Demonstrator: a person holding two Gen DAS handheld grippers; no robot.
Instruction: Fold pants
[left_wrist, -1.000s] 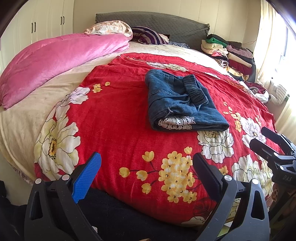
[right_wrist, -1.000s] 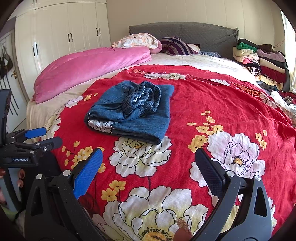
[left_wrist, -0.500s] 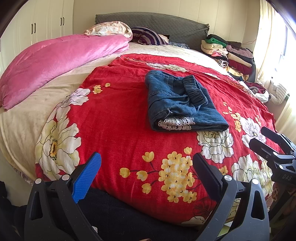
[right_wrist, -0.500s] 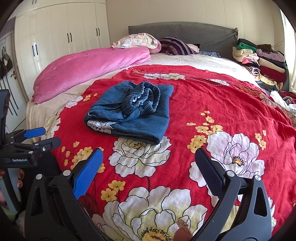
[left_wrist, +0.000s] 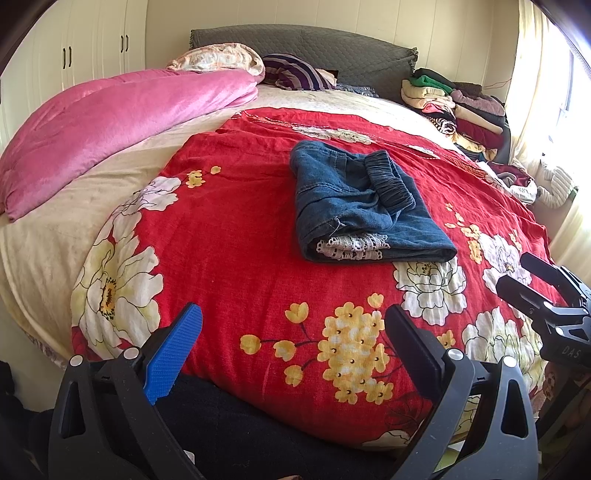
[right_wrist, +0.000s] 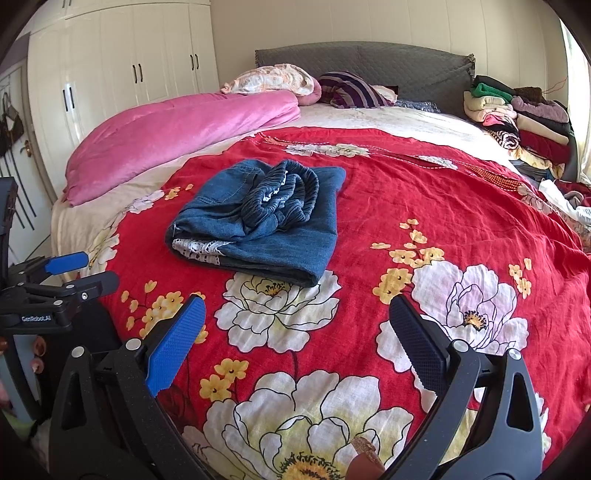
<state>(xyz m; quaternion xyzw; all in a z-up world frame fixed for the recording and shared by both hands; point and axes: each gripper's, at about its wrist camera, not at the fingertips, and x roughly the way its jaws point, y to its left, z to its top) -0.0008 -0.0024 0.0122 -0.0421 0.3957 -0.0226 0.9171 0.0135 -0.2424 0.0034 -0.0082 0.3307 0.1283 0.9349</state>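
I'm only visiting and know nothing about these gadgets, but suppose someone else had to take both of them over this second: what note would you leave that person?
Left hand-held gripper: open, holding nothing, hovering over the near edge of the bed.
Right hand-held gripper: open, holding nothing, also at the near edge.
Pants: a folded blue denim bundle lying on the red flowered blanket, elastic waistband on top, lace hem showing at the near end. Neither gripper touches them.
Done: the folding looks complete.
Left: probably nothing but a tidy of the bunched waistband, if wanted.
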